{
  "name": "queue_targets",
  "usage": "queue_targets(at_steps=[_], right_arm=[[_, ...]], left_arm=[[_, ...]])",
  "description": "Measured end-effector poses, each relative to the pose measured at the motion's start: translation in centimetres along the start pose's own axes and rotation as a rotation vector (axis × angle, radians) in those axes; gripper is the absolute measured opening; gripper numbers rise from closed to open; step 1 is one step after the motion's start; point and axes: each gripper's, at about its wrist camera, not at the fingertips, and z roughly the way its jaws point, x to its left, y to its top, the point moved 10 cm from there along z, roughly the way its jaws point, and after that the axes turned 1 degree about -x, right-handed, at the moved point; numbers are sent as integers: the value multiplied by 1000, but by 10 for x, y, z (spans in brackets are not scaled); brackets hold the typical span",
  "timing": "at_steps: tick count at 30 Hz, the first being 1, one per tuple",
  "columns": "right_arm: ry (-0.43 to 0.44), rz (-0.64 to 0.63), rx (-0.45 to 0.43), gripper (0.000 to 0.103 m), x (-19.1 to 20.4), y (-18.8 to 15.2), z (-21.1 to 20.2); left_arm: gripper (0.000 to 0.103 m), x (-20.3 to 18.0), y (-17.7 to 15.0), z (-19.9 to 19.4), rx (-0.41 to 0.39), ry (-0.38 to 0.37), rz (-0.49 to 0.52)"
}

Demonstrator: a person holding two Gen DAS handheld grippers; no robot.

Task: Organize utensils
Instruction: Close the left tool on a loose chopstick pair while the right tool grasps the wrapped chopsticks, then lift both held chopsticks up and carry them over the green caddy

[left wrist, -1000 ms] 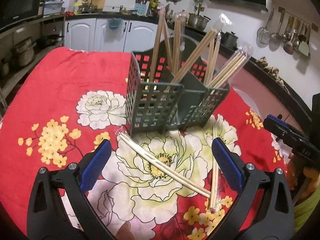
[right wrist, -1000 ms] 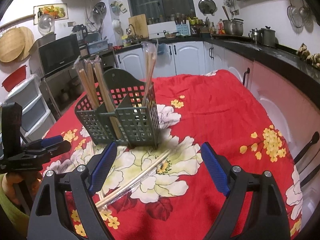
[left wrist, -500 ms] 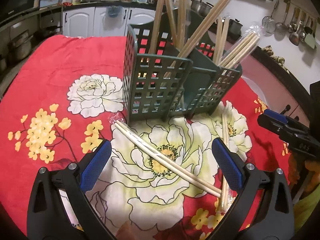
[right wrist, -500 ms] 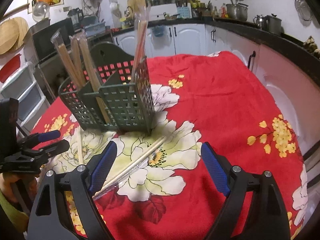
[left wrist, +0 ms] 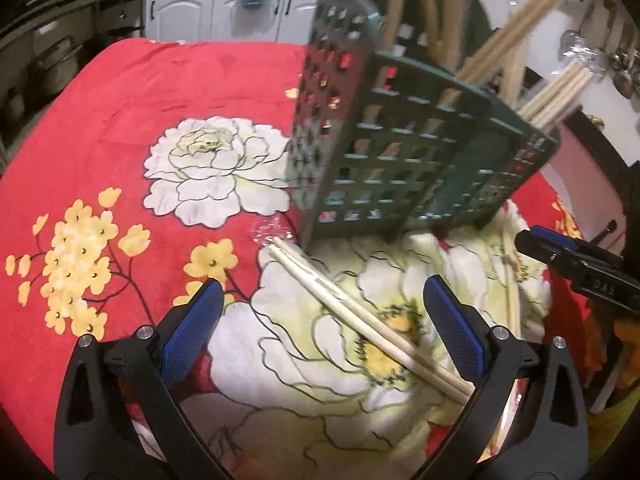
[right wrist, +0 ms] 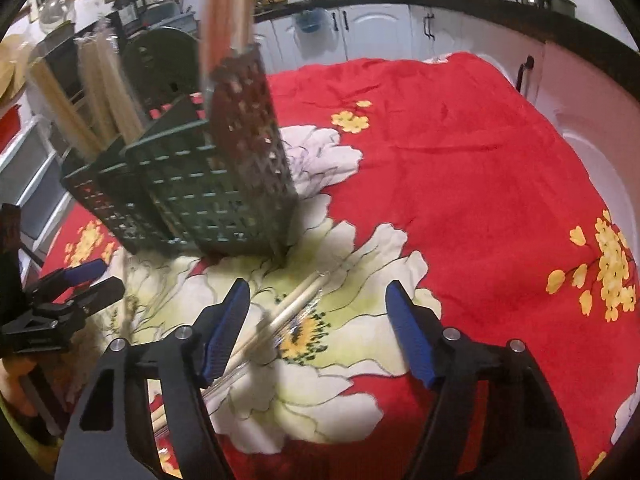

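From the left wrist view, the left gripper [left wrist: 322, 320] had its blue-padded black fingers [left wrist: 192, 330] spread wide above the bench, which was covered by a red cloth with white and yellow flowers [left wrist: 120, 128]. Nothing was pinched. A wrapped pair of pale wooden chopsticks [left wrist: 360, 316] lay slantwise on the cloth between the fingers, one end just in front of the dark green plastic lattice utensil basket [left wrist: 400, 152], the other passing under the right-hand finger. The basket stood beyond the fingers and held several more wrapped chopstick pairs [left wrist: 520, 40] leaning upward. The right gripper [left wrist: 576, 260] showed at the right edge.

From the right wrist view, the right gripper [right wrist: 318, 328] was closing its fingers [right wrist: 408, 336], though they stood apart and pressed on nothing. The same chopstick pair [right wrist: 292, 308] lay on the white flower, running under the left-hand finger. The basket [right wrist: 200, 192] stood beyond, to the left, with chopsticks [right wrist: 104, 92] upright in its compartments. The left gripper [right wrist: 68, 300] appeared at the left edge, its state not clear from there.
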Motion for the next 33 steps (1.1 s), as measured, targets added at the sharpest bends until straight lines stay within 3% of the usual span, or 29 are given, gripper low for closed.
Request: queue_targets(at_steps=[6, 12, 21, 24, 33], right_arm=[[-2, 30, 23, 61, -6, 0, 12], [-27, 24, 34, 53, -11, -1, 20], [-62, 56, 16, 12, -29, -5, 13], [-49, 82, 8, 7, -32, -7, 7], [-11, 75, -46, 7, -20, -9, -19]], left_arm=[[92, 7, 1, 8, 18, 33, 13], [86, 13, 0, 10, 23, 66, 34], [77, 26, 2, 10, 24, 97, 29], [66, 33, 2, 7, 20, 112, 25], [23, 64, 5, 0, 49, 102, -22]])
